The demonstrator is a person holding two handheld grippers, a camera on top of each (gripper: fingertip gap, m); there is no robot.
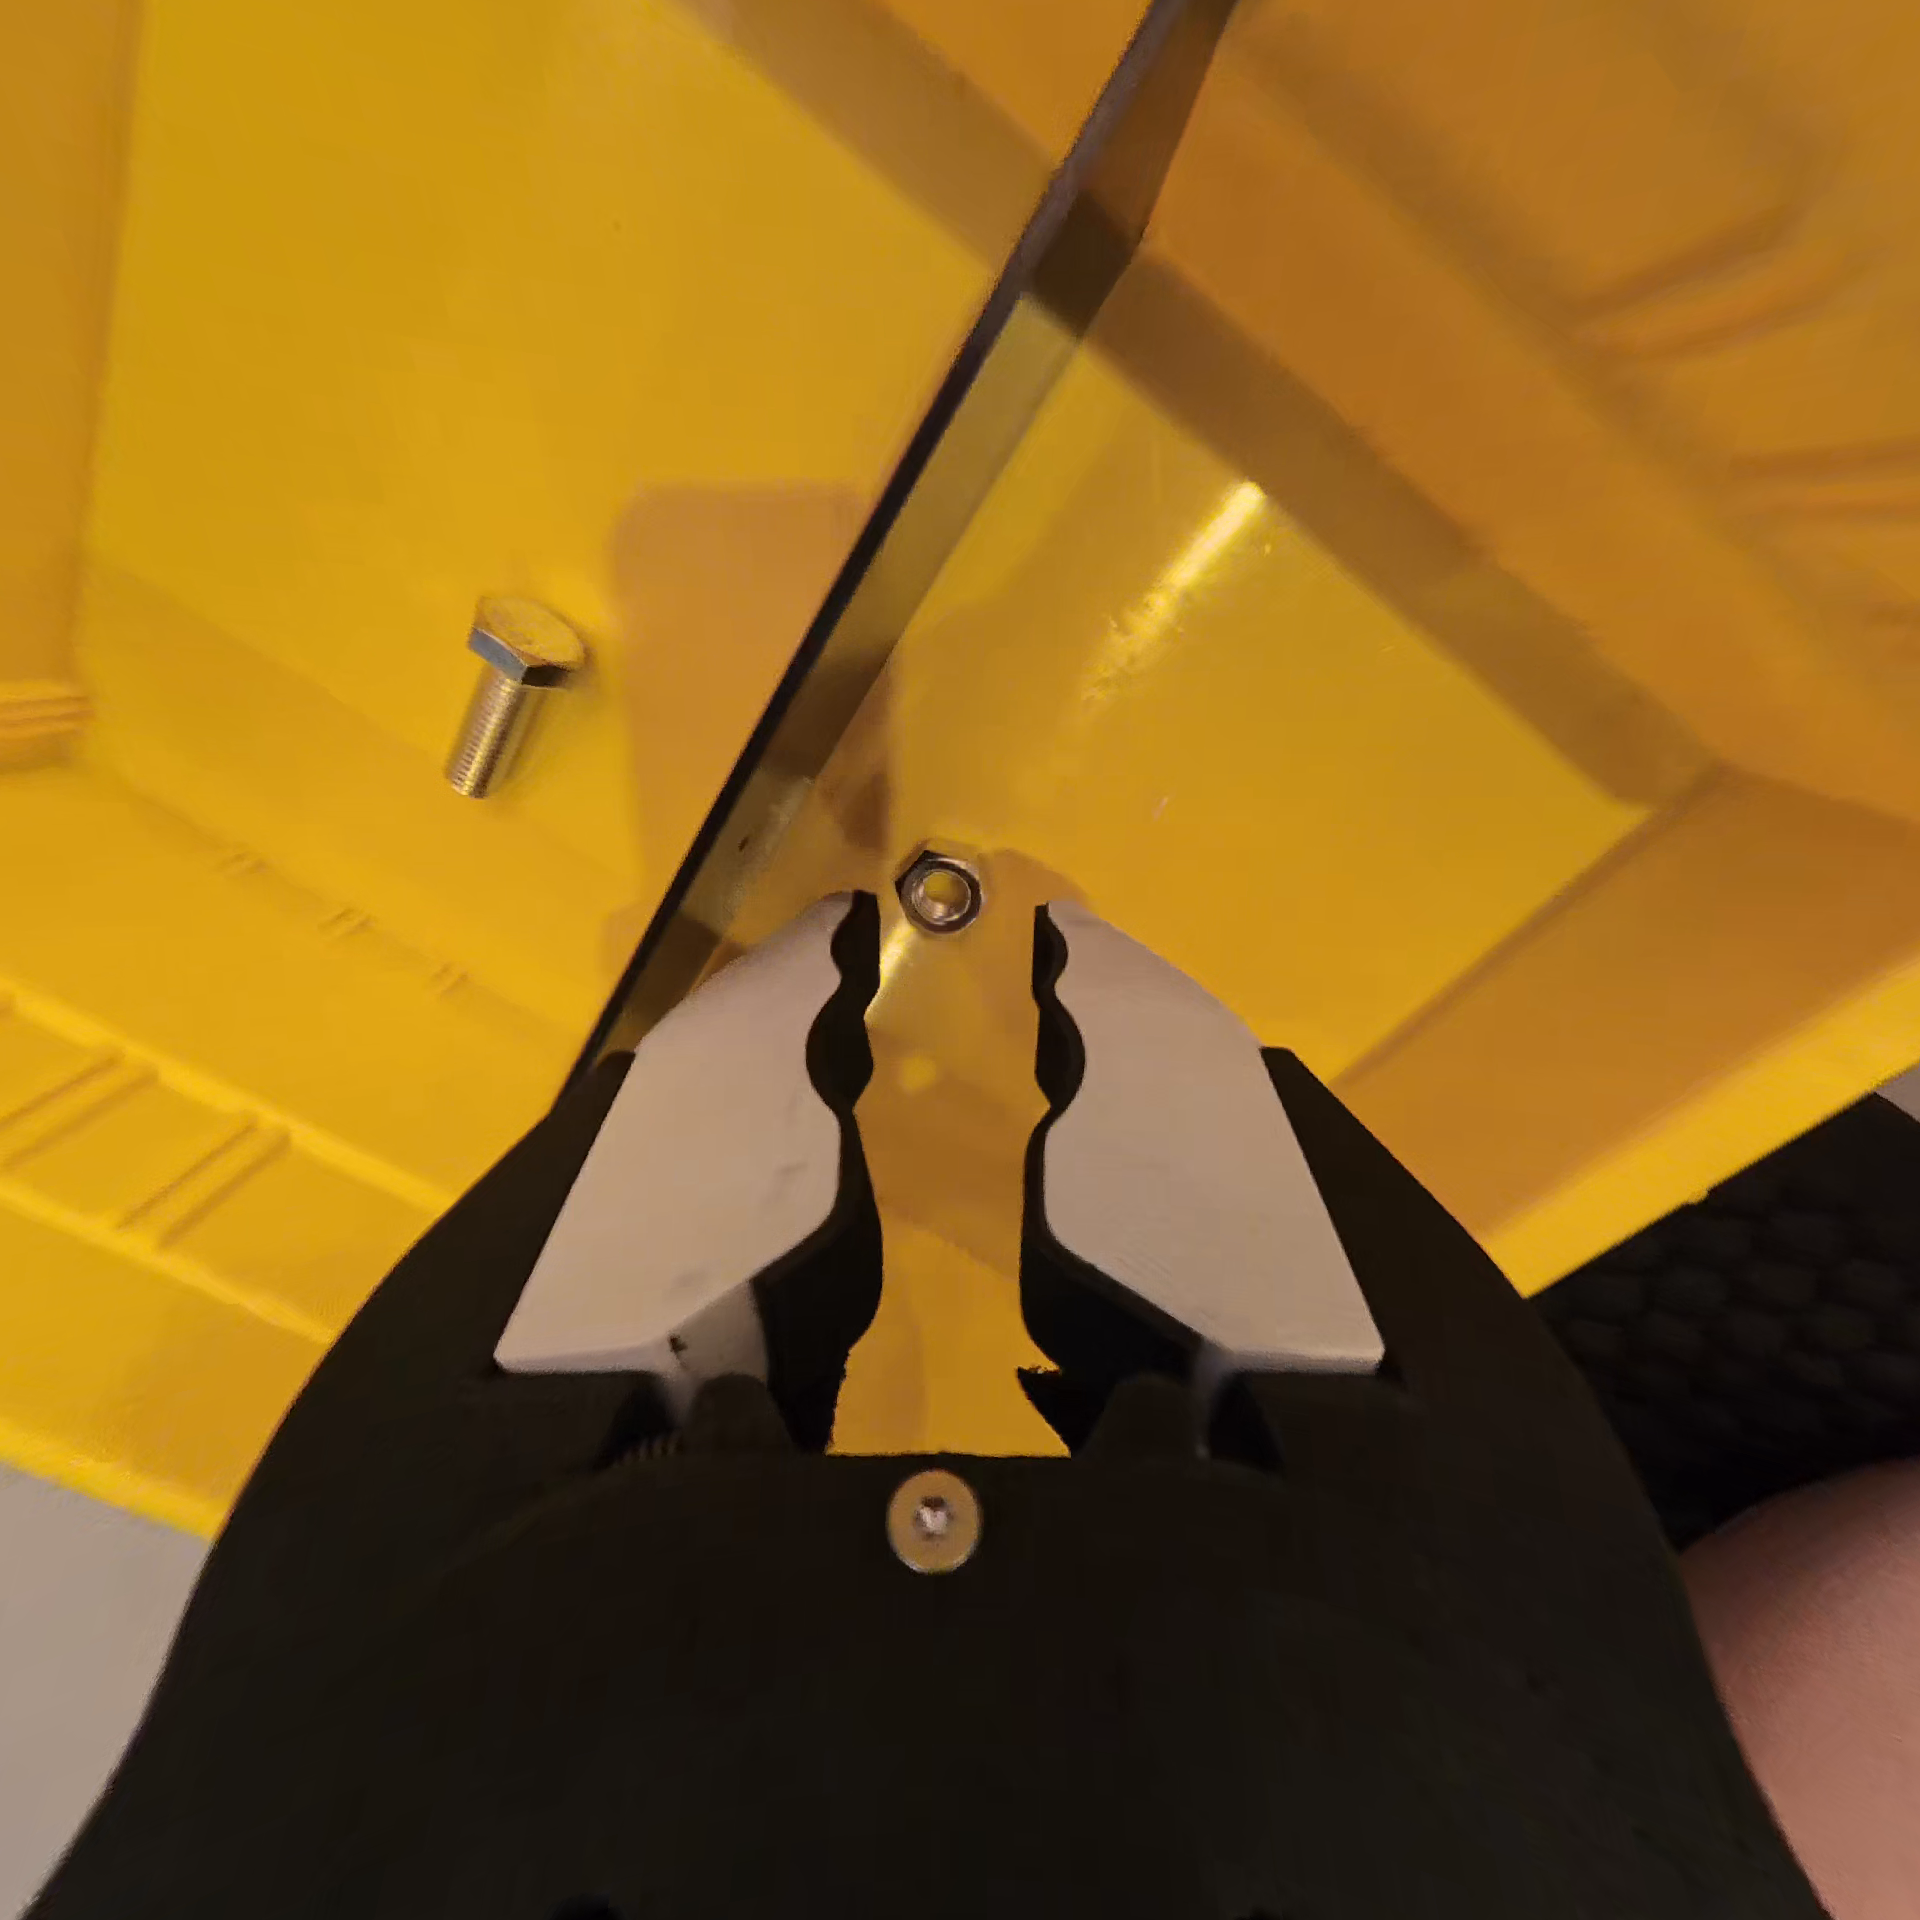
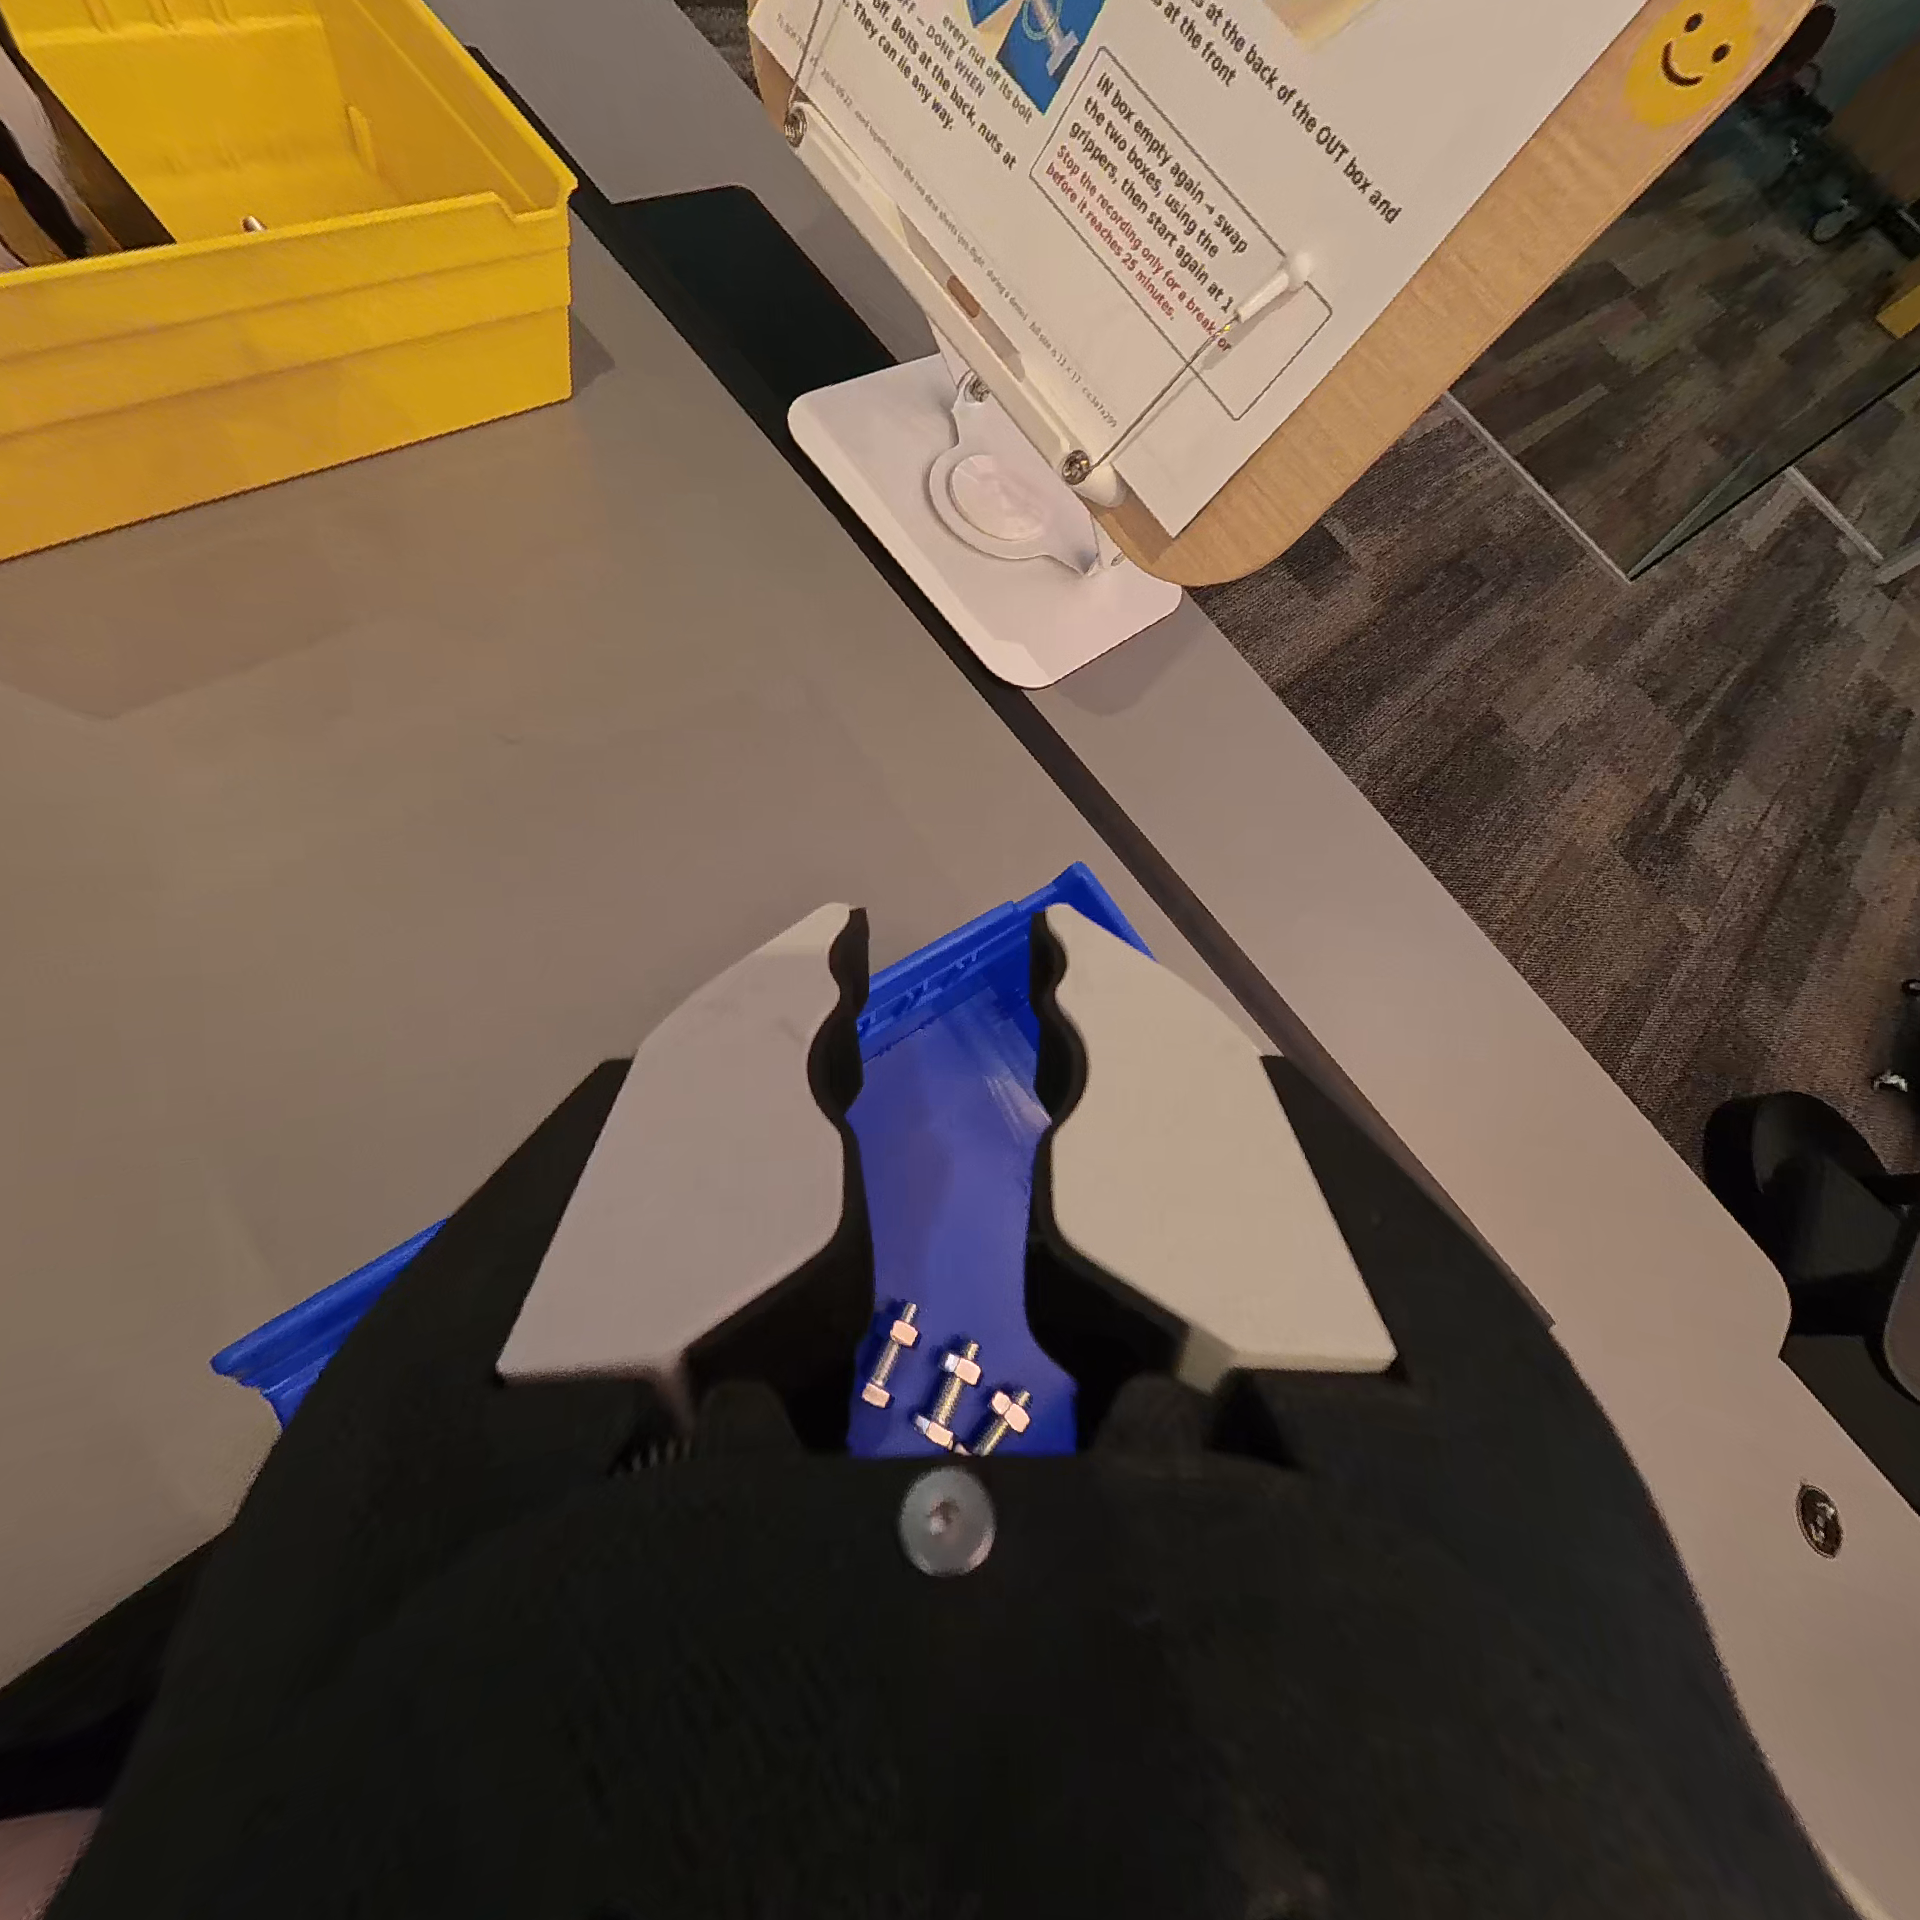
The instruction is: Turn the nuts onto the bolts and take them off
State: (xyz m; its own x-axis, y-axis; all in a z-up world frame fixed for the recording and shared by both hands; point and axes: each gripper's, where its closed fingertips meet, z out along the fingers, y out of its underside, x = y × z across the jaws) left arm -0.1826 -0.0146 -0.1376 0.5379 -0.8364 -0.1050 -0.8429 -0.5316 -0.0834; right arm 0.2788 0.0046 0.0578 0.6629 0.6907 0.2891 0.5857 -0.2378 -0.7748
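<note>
In the left wrist view my left gripper (image 1: 948, 914) is open and empty inside a yellow bin (image 1: 1351, 810). A small silver nut (image 1: 941, 891) lies flat on the bin floor just beyond its fingertips. A dark divider (image 1: 935, 499) splits the bin; a bare silver bolt (image 1: 509, 707) lies in the compartment to its left. In the right wrist view my right gripper (image 2: 948, 925) is open and empty above a blue bin (image 2: 956, 1143). Three bolts with nuts on them (image 2: 940, 1382) lie on the blue bin's floor, seen between the fingers.
The yellow bin (image 2: 312, 312) stands at the far left of the grey table (image 2: 468, 727). A white stand (image 2: 987, 520) holding a printed instruction sheet sits at the table's far edge. Carpeted floor (image 2: 1610, 675) lies beyond to the right.
</note>
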